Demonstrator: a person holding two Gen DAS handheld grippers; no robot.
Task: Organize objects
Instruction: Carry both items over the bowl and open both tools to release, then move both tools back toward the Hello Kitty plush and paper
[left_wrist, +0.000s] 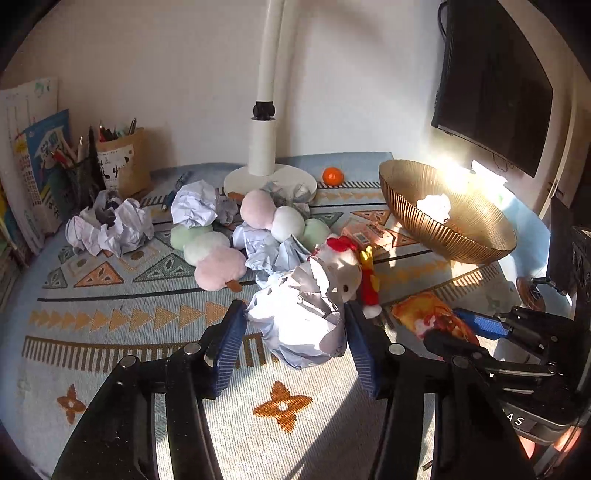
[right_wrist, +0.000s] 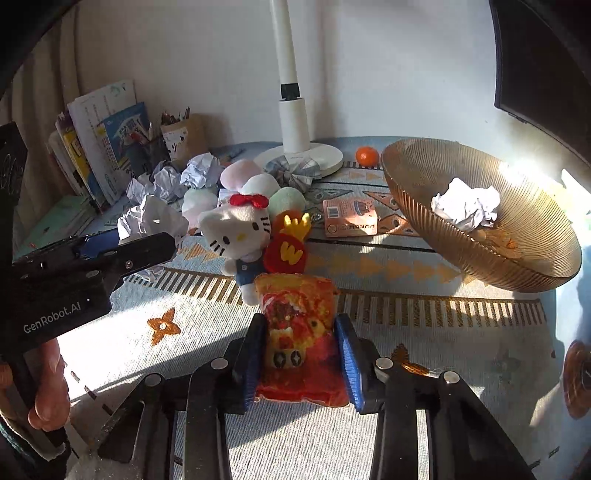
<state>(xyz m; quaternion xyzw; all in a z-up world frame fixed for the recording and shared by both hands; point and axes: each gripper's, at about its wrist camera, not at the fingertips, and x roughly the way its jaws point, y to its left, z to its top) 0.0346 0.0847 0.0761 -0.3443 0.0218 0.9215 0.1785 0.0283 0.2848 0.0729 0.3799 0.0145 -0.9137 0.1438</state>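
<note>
My left gripper is shut on a crumpled paper ball, held just above the patterned cloth. My right gripper is shut on an orange-red toast-shaped squishy toy, which also shows in the left wrist view. A Hello Kitty plush with a red fries plush lies just beyond it. A gold ribbed bowl at the right holds one paper ball. More paper balls and pastel dango plushes lie behind.
A white lamp base stands at the back centre with an orange beside it. A pen holder and books line the back left. A small pink box lies by the bowl. A dark screen hangs at the right.
</note>
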